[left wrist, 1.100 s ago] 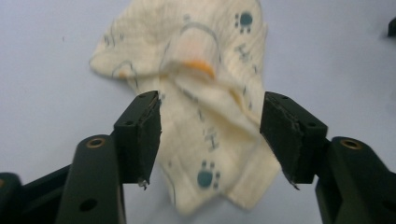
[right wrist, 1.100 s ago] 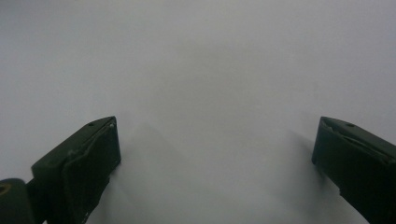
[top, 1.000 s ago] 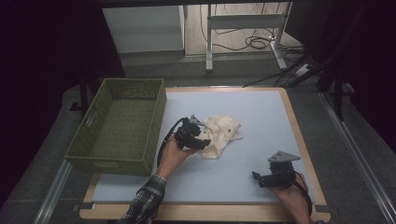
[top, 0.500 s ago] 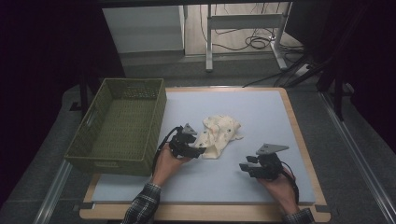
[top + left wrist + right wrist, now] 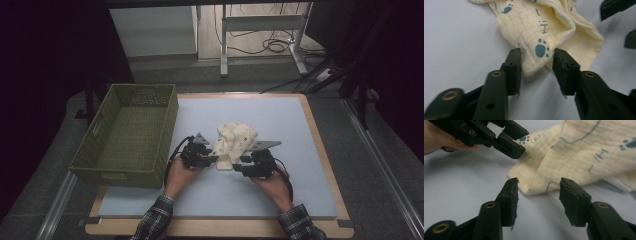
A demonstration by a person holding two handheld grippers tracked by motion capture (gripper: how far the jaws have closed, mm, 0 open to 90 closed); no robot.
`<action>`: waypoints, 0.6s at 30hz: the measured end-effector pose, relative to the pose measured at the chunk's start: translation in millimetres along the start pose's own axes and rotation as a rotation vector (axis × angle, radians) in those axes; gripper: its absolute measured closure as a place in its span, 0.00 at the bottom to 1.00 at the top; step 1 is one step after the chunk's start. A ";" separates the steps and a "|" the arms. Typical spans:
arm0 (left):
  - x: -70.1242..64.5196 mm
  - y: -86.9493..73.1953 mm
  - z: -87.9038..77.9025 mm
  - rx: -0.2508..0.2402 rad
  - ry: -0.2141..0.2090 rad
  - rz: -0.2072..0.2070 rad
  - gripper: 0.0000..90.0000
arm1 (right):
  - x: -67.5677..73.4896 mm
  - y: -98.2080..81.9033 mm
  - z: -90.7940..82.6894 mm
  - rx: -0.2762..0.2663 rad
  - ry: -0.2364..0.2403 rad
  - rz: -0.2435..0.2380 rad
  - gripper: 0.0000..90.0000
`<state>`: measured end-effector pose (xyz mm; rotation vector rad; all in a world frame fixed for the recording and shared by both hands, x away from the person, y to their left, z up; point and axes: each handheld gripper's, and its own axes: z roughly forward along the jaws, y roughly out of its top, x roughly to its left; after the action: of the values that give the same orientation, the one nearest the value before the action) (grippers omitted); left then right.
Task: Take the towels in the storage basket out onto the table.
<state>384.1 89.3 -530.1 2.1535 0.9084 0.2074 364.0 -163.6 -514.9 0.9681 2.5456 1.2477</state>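
In the high view, a crumpled cream muslin cloth printed with blue paw marks [image 5: 234,142] lies at the centre of the frame on the pale blue table mat [image 5: 300,125]. My two grippers close in on its lower edge from either side.

My left gripper [image 5: 212,159] sits at the cloth's lower left, in my left hand [image 5: 179,175]. In the left gripper view the cloth [image 5: 544,32] fills the upper middle of the frame, and one folded corner with a paw print hangs down between my two black jaws. The jaws have just been closing and now stand partly open. The left jaw touches the cloth's edge, and the right jaw sits just beside the fold. I cannot confirm that the pads press on the fabric.

My right gripper [image 5: 239,165] sits at the cloth's lower right, in my right hand [image 5: 272,182]. In the right gripper view the cloth [image 5: 584,157] occupies the upper right of the frame, its nearest folded corner reaching just into the gap between the jaw tips. These jaws have just been opening slightly, stand about half open, and hold nothing. The left gripper [image 5: 515,143] appears in the upper left of that frame, at the cloth's far corner.

An olive-green woven rectangular basket [image 5: 100,160] stands at the left of the high view, beside the mat, well apart from the cloth.
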 end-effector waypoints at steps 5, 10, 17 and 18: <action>3.5 -0.7 0.8 -0.003 -0.017 -0.018 0.83 | 5.9 9.6 18.1 0.019 -0.042 -0.024 0.51; 6.3 -1.0 -2.1 -0.027 -0.017 -0.042 0.92 | 6.9 9.0 28.8 0.069 -0.112 -0.068 0.86; 10.6 0.8 -14.0 -0.072 0.019 -0.052 0.93 | -4.6 7.6 -0.4 0.046 -0.131 -0.069 0.97; 11.3 0.8 -15.6 -0.078 0.024 -0.058 0.93 | -8.3 7.2 -6.9 0.043 -0.139 -0.065 0.97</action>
<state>386.4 105.8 -520.4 2.0547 0.9593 0.2361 371.3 -170.0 -506.3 0.9377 2.4848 1.0734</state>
